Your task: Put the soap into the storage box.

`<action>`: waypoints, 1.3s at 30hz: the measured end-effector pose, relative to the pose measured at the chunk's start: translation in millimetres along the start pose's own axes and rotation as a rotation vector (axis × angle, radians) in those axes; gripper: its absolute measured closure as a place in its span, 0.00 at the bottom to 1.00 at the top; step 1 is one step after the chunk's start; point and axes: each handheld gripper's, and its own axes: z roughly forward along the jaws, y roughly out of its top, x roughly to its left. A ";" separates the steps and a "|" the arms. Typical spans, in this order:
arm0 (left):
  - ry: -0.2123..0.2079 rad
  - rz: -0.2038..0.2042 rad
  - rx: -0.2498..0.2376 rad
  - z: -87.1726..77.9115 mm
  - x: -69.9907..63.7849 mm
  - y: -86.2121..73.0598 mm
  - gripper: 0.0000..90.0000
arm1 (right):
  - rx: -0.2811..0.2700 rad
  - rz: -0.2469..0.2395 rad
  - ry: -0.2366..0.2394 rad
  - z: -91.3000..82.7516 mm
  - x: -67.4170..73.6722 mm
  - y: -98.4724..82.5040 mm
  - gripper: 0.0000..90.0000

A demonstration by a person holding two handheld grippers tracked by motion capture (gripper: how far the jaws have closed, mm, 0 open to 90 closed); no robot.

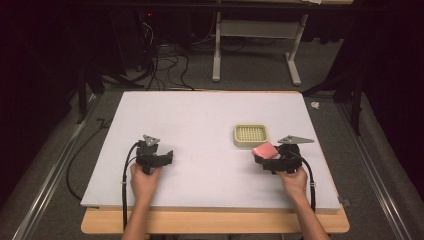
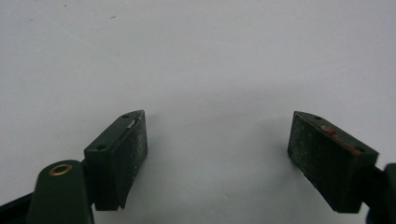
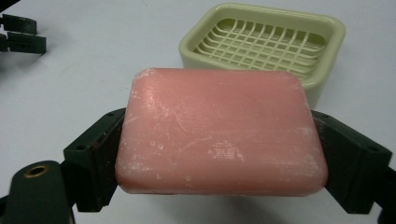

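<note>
Your right gripper [image 3: 219, 154] clamped the pink soap [image 3: 219, 133] by its short ends, long axis across the jaws, with the dish [image 3: 268, 44] just ahead near the table's [image 1: 200, 115] right edge; your left gripper [image 2: 217, 149] gaped empty.

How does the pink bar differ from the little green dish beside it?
The soap bar is pink and solid; the soap dish is pale green, hollow, with a grid floor. The soap bar is clamped between the right gripper's jaws; the soap dish rests on the table. Both are rounded rectangles.
</note>
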 end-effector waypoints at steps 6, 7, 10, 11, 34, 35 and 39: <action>0.000 -0.001 0.000 0.0 0.0 0.0 0.23 | -0.006 0.015 -0.005 -1.2 -6.1 8.7 0.15; -0.001 -0.001 0.000 0.0 0.1 0.0 0.23 | -0.009 0.020 -0.001 -1.4 -7.0 10.1 0.15; -0.001 -0.001 0.000 0.0 0.2 0.0 0.23 | -0.003 0.027 -0.004 -0.8 -9.6 15.2 0.15; -0.001 -0.001 0.000 0.0 0.2 0.0 0.23 | -0.001 0.024 -0.006 -0.9 -10.4 17.0 0.15; 0.001 0.001 0.000 -0.1 -0.1 0.0 0.23 | 0.047 0.047 -0.021 19.2 -21.6 44.0 0.15; 0.002 0.001 0.000 -0.1 -0.1 0.0 0.23 | 0.051 0.051 -0.026 21.7 -22.7 44.2 0.15; 0.002 0.001 -0.001 0.0 -0.2 0.0 0.23 | 0.069 0.068 -0.043 32.4 -24.5 46.2 0.15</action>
